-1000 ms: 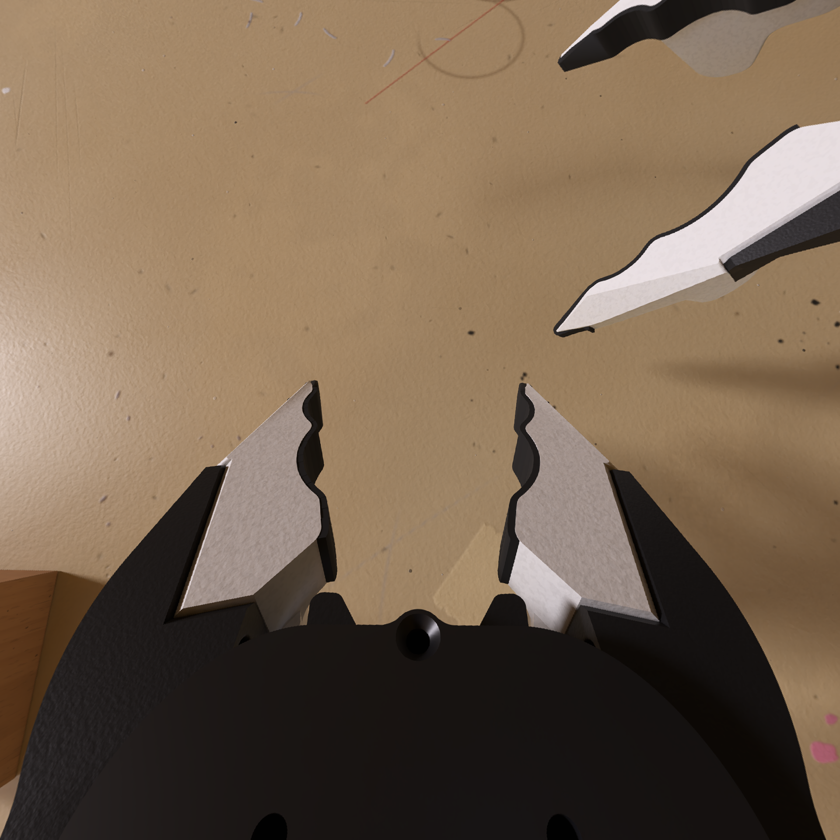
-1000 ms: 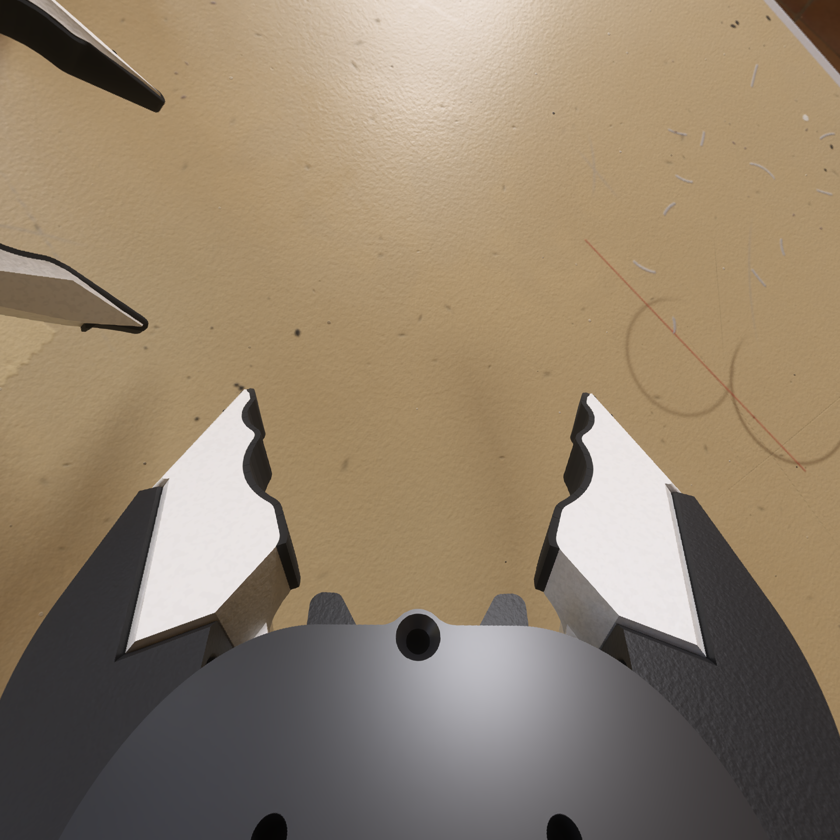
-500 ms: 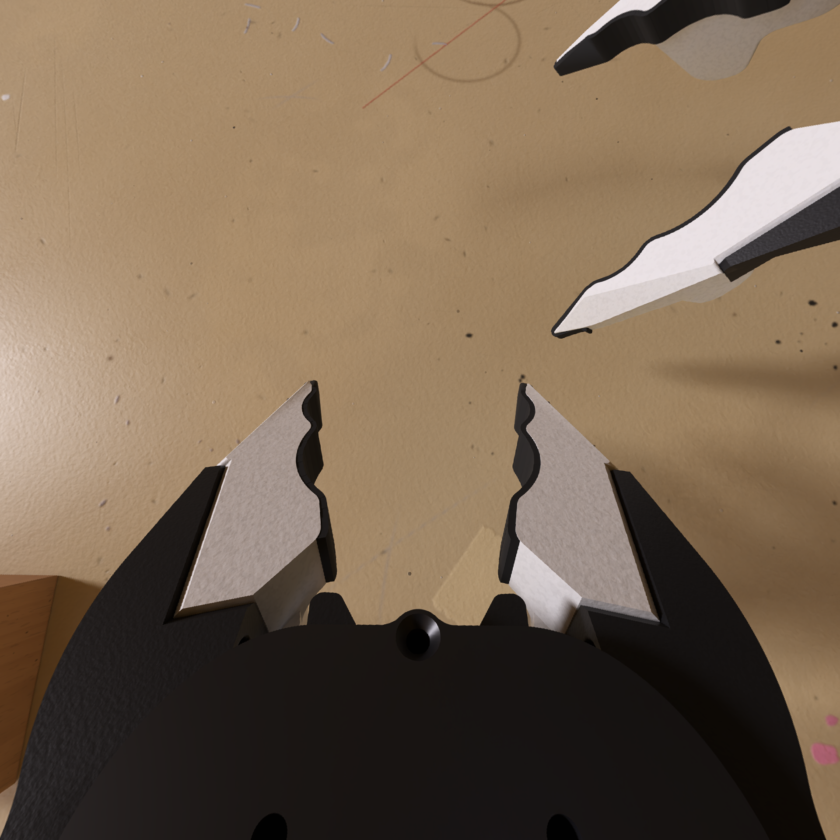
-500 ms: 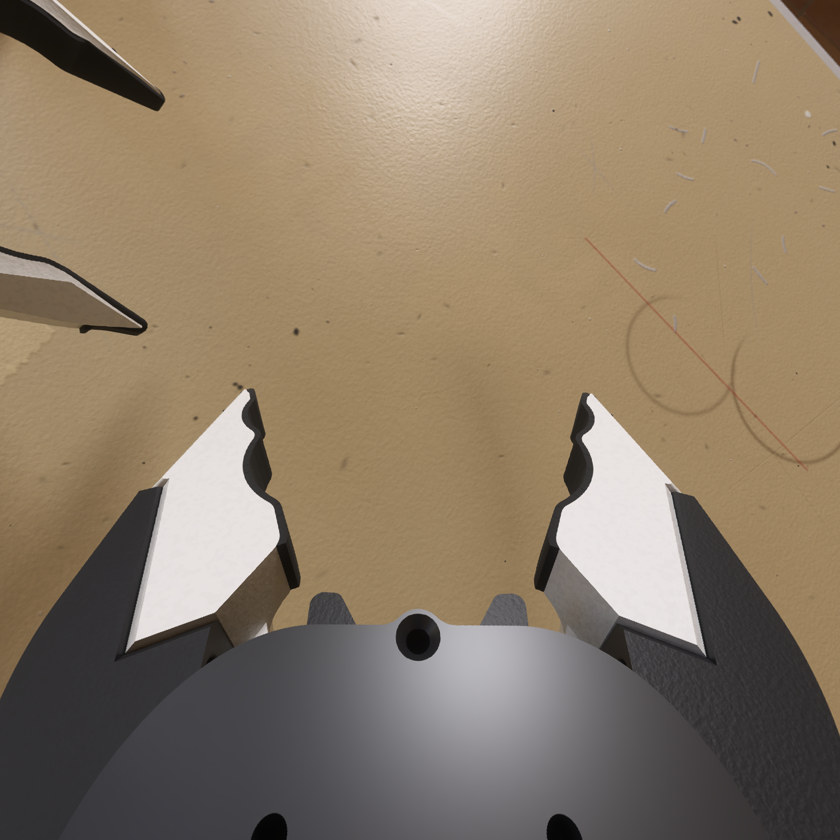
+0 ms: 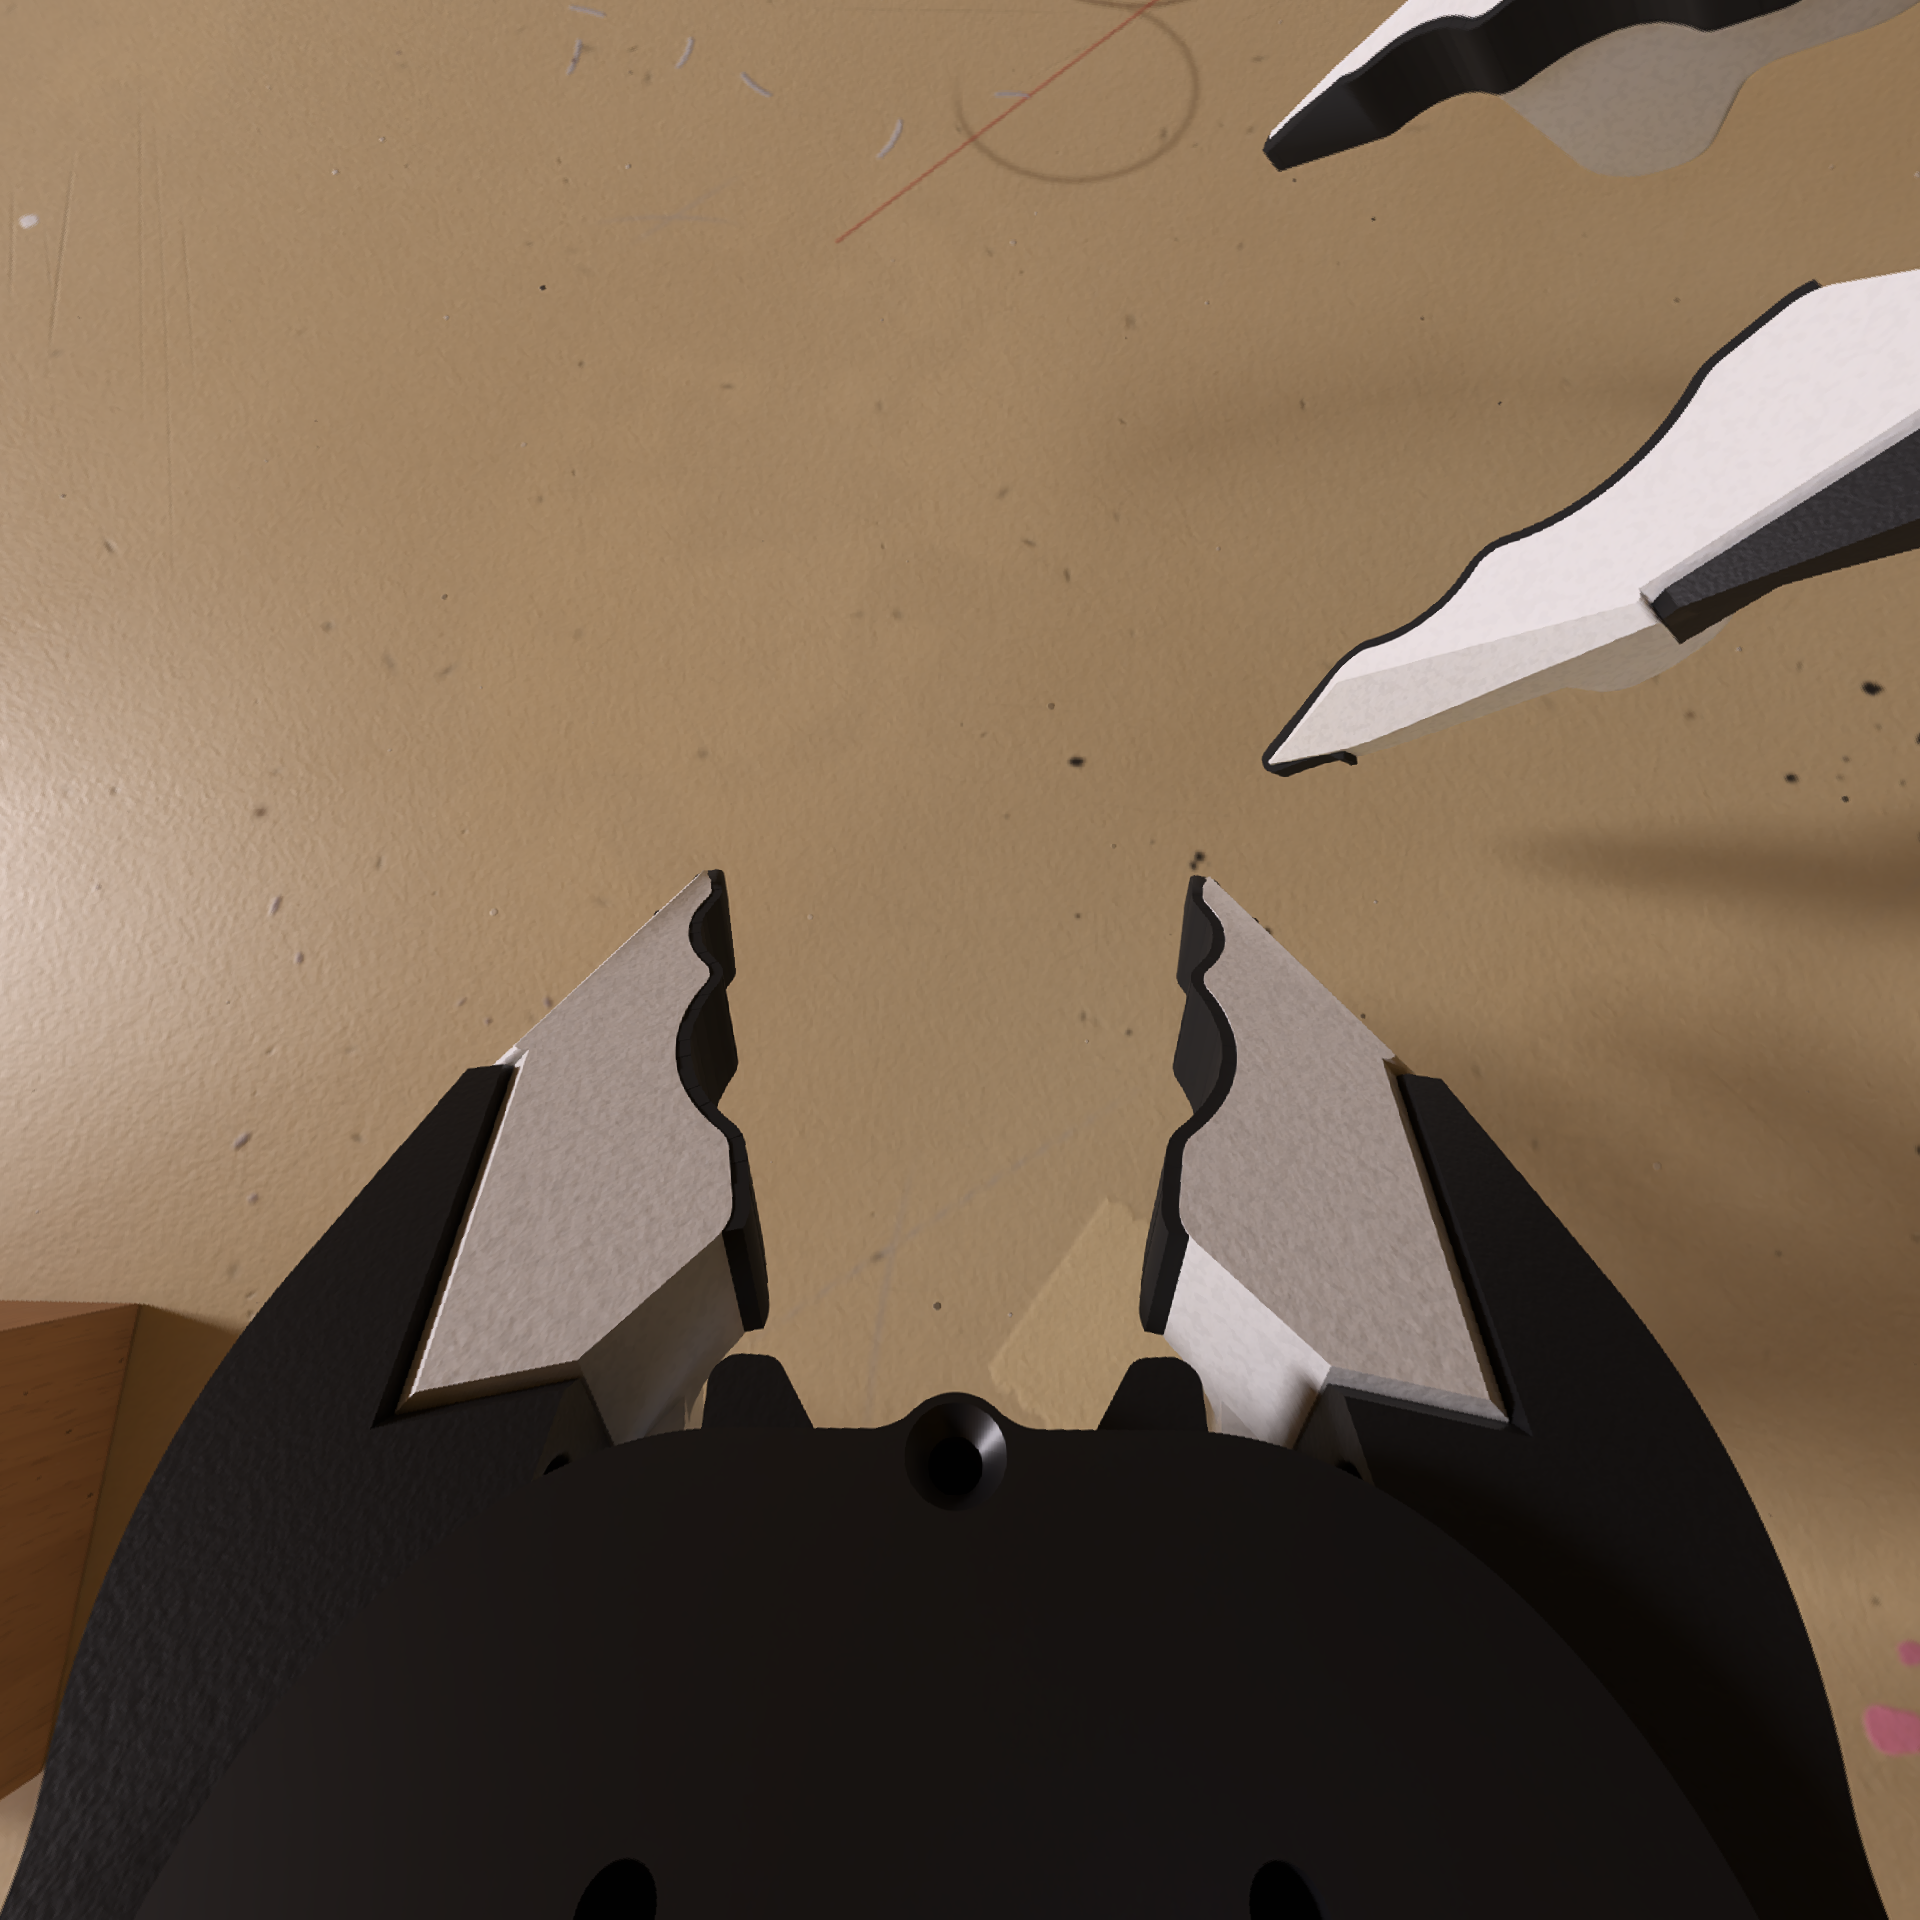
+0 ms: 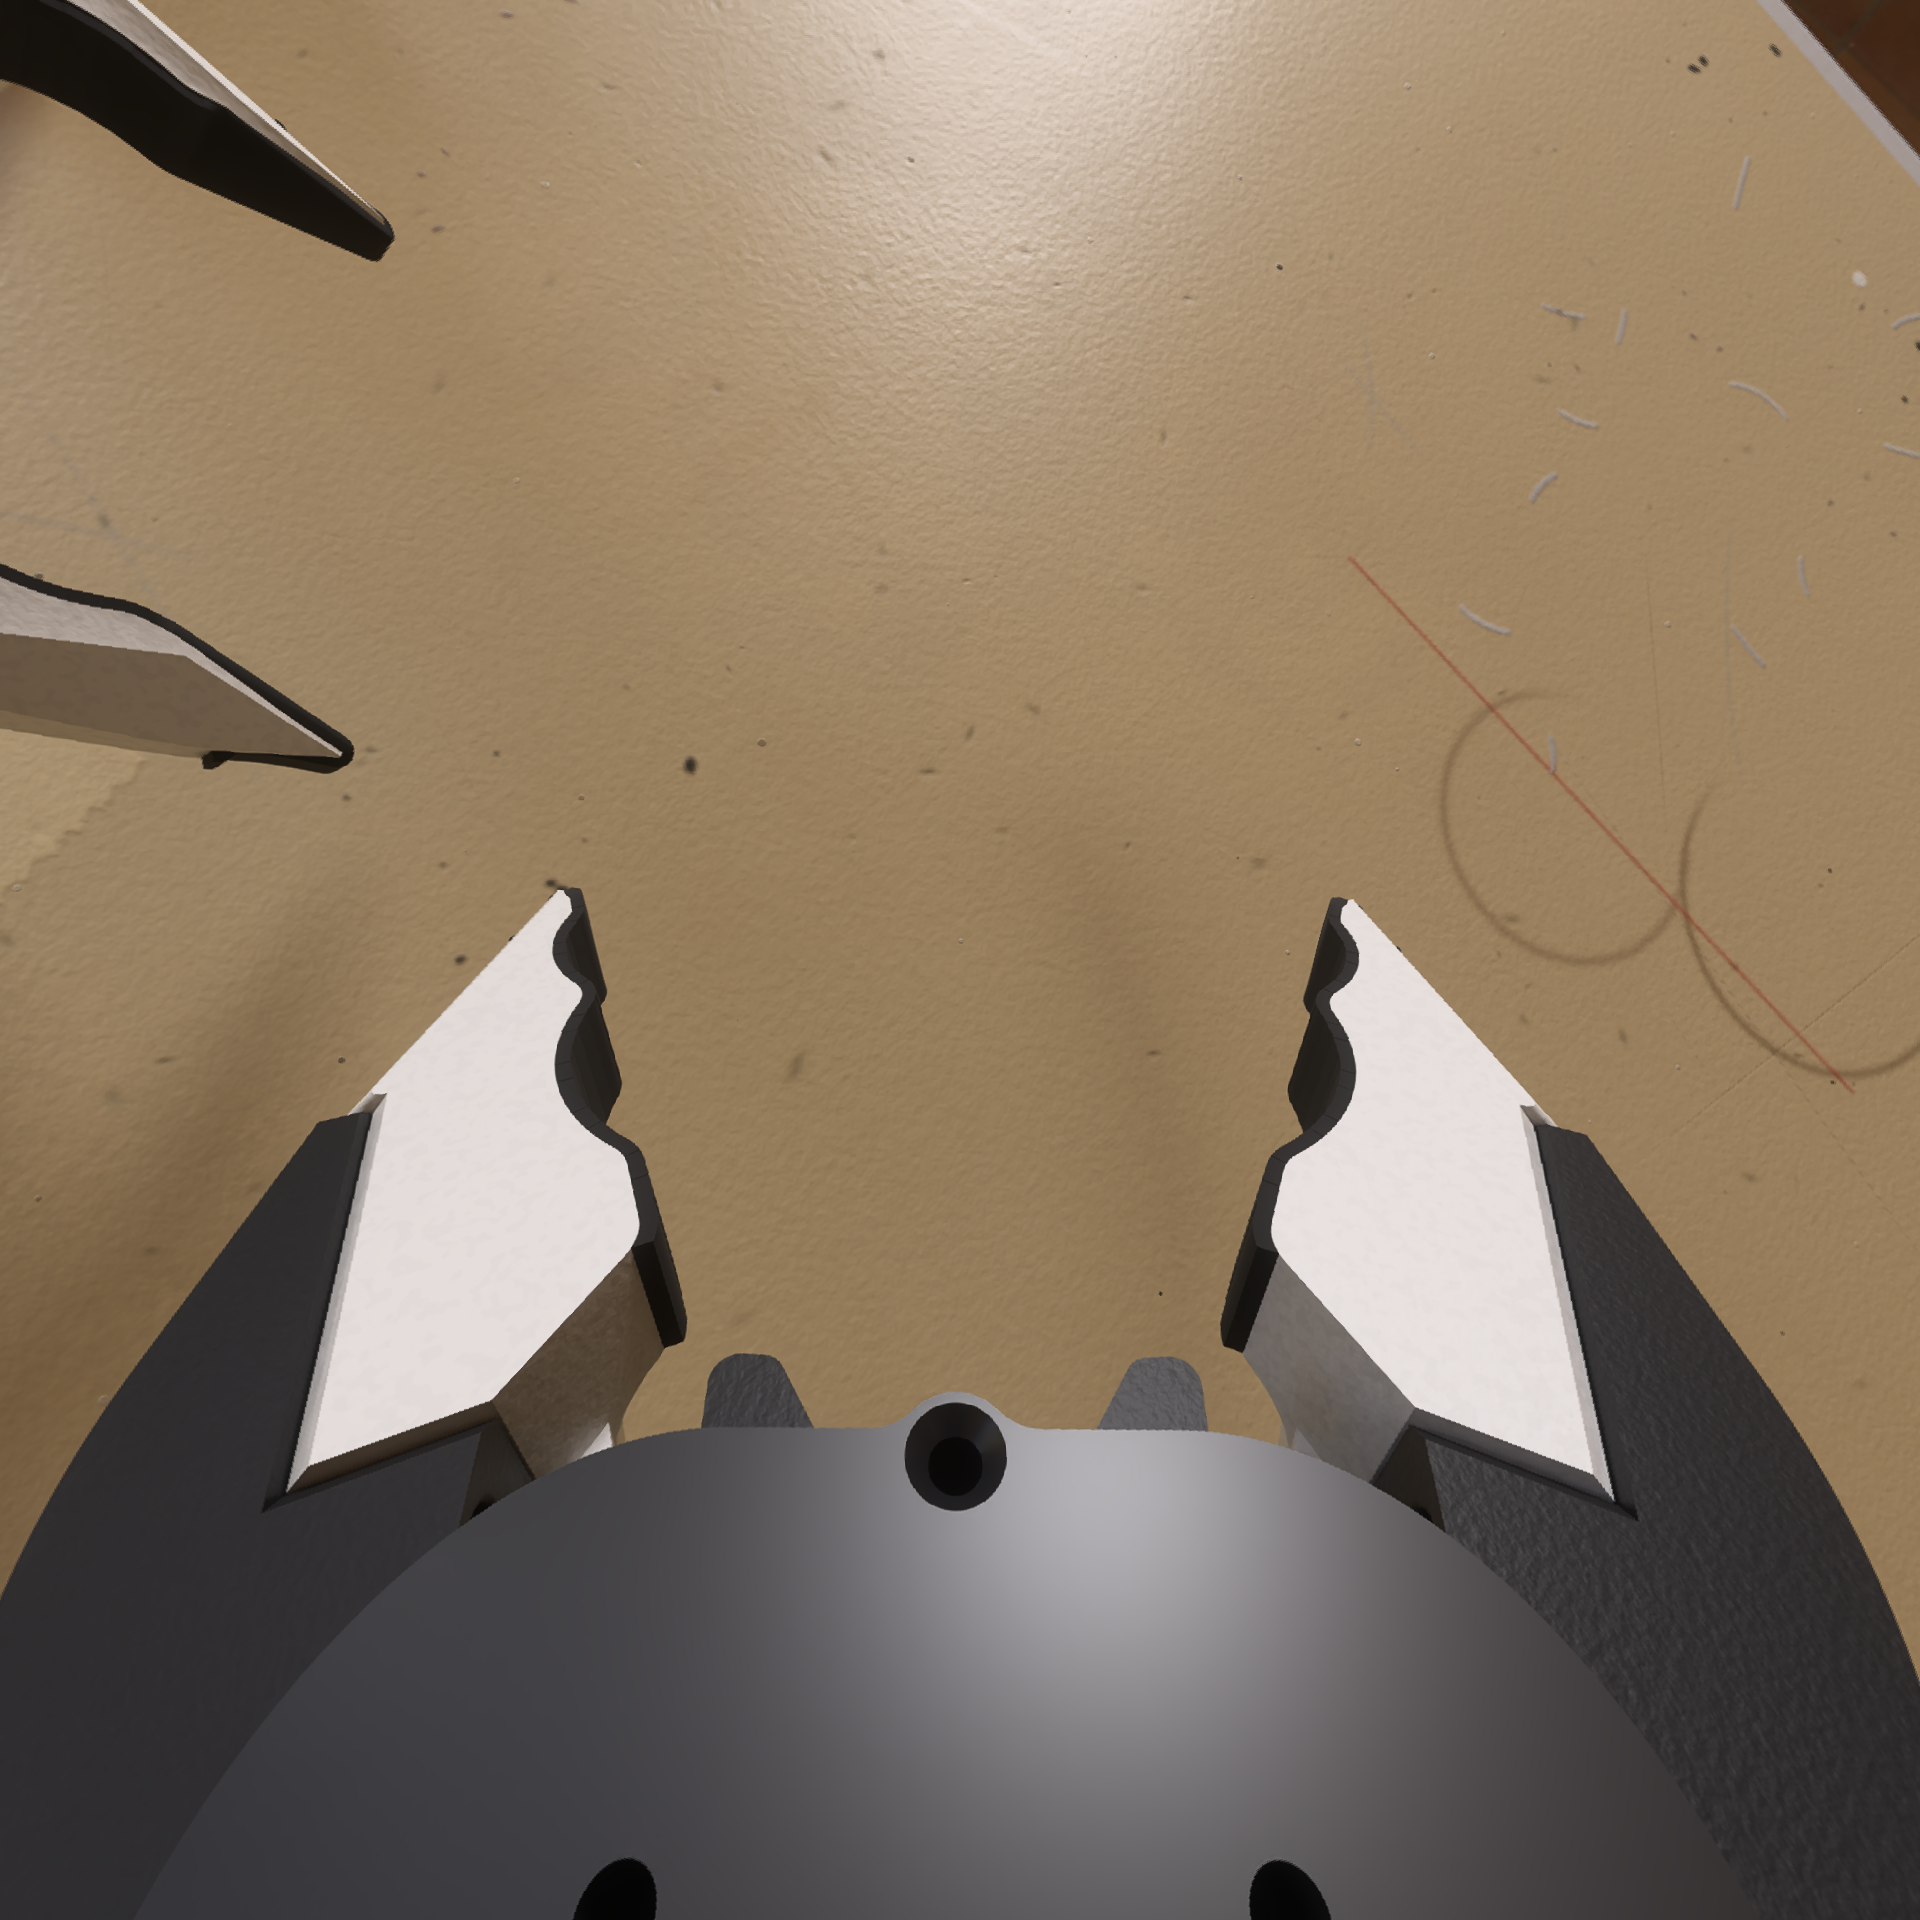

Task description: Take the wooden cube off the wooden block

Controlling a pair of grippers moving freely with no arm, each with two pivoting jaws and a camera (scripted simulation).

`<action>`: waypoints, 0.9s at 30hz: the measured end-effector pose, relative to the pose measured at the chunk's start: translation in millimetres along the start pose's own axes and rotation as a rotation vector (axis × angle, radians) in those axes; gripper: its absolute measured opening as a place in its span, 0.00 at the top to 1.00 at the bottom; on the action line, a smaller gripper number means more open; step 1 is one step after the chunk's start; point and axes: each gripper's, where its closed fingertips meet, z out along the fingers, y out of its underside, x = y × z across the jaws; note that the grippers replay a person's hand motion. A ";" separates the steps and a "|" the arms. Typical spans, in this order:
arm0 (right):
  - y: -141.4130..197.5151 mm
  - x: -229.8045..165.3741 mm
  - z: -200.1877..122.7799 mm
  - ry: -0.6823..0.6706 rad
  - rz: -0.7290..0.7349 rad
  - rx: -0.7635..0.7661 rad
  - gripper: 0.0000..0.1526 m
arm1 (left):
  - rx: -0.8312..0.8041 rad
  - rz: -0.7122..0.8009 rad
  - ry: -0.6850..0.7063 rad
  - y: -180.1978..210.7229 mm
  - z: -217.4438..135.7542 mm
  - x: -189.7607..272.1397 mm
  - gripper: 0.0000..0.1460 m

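1. Left wrist view: the left hand-held gripper point(image 5: 954, 878) hangs over the tan table point(image 5: 520, 520) with its two fingers spread, and only bare tabletop shows between them.
2. At the lower left edge of the same view, a brown wooden piece point(image 5: 52, 1475) shows one corner and part of a side, mostly hidden behind the gripper's black body. I cannot tell whether it is the wooden block or the wooden cube, and no second wooden piece shows.
3. The wooden piece sits well off to the left of the left gripper's fingers, which do not touch it.
4. At the upper right, the right hand-held gripper point(image 5: 1268, 457) reaches in from the side, its two pale fingers wide apart with nothing between them.
5. The table carries dark specks, a faint ring stain point(image 5: 1075, 94) crossed by a thin red line near the top edge, and pink spots point(image 5: 1891, 1730) at the lower right.
6. Right wrist view: the right hand-held gripper point(image 6: 954, 894) is spread wide over bare table point(image 6: 935, 468), holding nothing.
7. The left gripper's two fingertips point(image 6: 312, 743) poke in from the left edge, apart from each other.
8. Two overlapping ring stains point(image 6: 1558, 831) and the red line lie to the right, with pale scratch marks point(image 6: 1756, 395) above them and the table's edge in the top right corner.
9. No wooden piece shows in this view.
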 end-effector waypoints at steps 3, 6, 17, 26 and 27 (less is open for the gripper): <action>-0.2 -0.1 0.4 -0.001 -0.002 0.000 0.12 | -0.001 -0.001 0.000 0.5 0.2 0.0 0.41; -0.4 0.3 0.8 -0.003 0.000 0.000 0.12 | 0.000 0.000 -0.002 0.6 0.5 -0.1 0.41; -2.8 -1.2 2.8 -0.012 -0.005 0.002 0.12 | 0.002 -0.007 -0.007 1.9 -0.6 -2.1 0.40; -4.4 0.0 4.4 -0.015 -0.004 0.004 0.12 | 0.207 0.015 0.020 -34.8 -34.1 12.5 0.47; -4.5 0.3 4.5 -0.015 -0.003 0.004 0.12 | 0.242 0.042 0.004 -42.0 -43.2 13.5 0.49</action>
